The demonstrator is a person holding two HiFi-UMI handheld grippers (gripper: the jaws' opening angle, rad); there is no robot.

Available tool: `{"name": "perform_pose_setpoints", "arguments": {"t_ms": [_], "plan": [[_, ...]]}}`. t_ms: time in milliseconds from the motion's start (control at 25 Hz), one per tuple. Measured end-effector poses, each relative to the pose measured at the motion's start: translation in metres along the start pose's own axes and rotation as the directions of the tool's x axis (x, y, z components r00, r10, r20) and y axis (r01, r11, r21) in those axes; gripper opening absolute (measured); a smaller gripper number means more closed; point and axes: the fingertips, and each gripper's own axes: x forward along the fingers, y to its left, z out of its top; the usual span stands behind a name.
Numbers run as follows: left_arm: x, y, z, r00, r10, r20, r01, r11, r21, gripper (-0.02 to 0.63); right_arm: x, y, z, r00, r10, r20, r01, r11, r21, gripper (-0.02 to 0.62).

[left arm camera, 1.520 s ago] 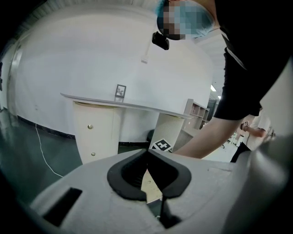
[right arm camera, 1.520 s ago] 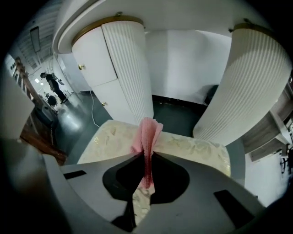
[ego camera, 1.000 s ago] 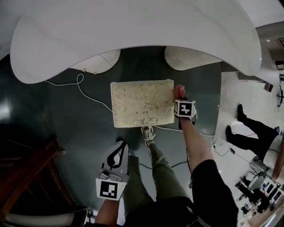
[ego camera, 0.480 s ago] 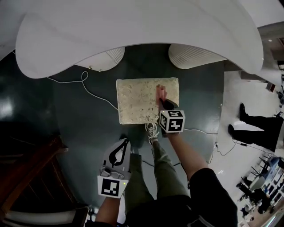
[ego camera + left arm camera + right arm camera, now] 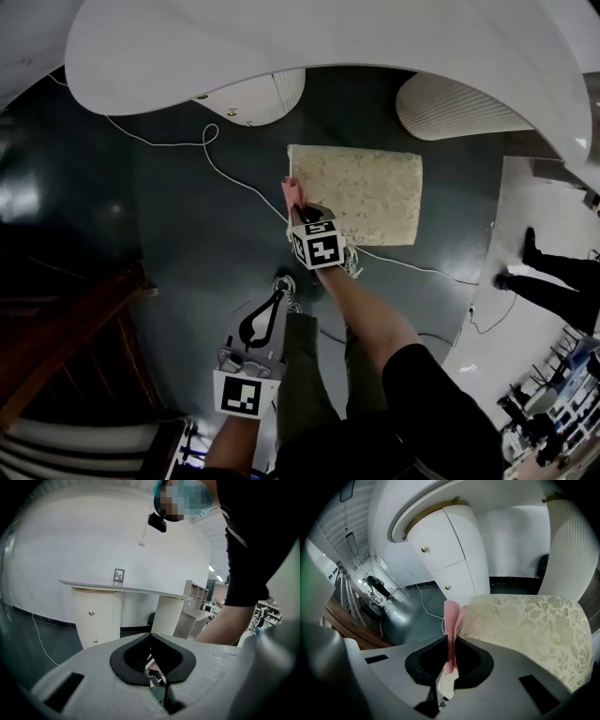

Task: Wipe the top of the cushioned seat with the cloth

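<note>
The cushioned seat (image 5: 361, 192) is a cream square with a leaf pattern, standing on the dark floor. My right gripper (image 5: 298, 208) is at the seat's near left corner, shut on a pink cloth (image 5: 292, 193) that sticks up past the jaws. In the right gripper view the cloth (image 5: 451, 620) stands upright between the shut jaws of that gripper (image 5: 450, 641), touching the left edge of the seat (image 5: 529, 620). My left gripper (image 5: 255, 328) hangs low beside my leg, away from the seat, its jaws shut with nothing in them (image 5: 151, 639).
A white curved counter (image 5: 281, 37) on two ribbed rounded pedestals (image 5: 253, 94) stands just beyond the seat. A white cable (image 5: 225, 164) runs over the floor by the seat's left side. Brown wooden furniture (image 5: 56, 328) is at the left. Another person's legs (image 5: 544, 281) show at the right.
My right gripper has swept the pink cloth across the seat top, from the right edge to the near left corner. The left gripper has stayed low by my leg.
</note>
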Motion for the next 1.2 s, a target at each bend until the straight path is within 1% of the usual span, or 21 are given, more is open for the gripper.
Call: {"name": "perform_pose_setpoints", "arguments": {"t_ms": [200, 360, 480, 640, 800, 1040, 1200], "plan": [[-0.012, 0.008, -0.011, 1.0, 0.012, -0.015, -0.013, 1.0, -0.011, 0.017, 0.016, -0.002, -0.002, 0.998, -0.04, -0.041, 0.039, 0.999, -0.029, 0.028], [-0.01, 0.007, -0.012, 1.0, 0.01, -0.014, -0.01, 1.0, -0.022, 0.018, 0.011, -0.021, -0.006, 0.996, -0.076, -0.053, 0.074, 0.997, -0.026, 0.028], [-0.004, 0.0, -0.008, 1.0, -0.003, -0.008, 0.003, 1.0, -0.018, 0.017, -0.003, -0.043, -0.009, 0.993, -0.104, -0.05, 0.103, 0.994, -0.023, 0.028], [0.008, -0.012, 0.0, 1.0, -0.027, 0.001, 0.027, 1.0, -0.006, 0.017, -0.032, -0.09, -0.018, 0.984, -0.168, -0.052, 0.168, 0.986, 0.001, 0.028], [0.023, -0.028, 0.003, 0.998, -0.055, -0.007, 0.055, 0.998, 0.008, 0.017, -0.066, -0.148, -0.033, 0.969, -0.241, -0.056, 0.244, 0.969, 0.047, 0.028], [0.051, -0.058, 0.012, 0.994, -0.108, -0.009, 0.108, 0.994, 0.025, 0.018, -0.126, -0.241, -0.058, 0.926, -0.371, -0.078, 0.377, 0.92, 0.108, 0.028], [0.068, -0.077, 0.017, 0.99, -0.14, -0.008, 0.14, 0.99, 0.033, 0.018, -0.153, -0.288, -0.077, 0.893, -0.433, -0.12, 0.446, 0.887, 0.118, 0.028]]}}
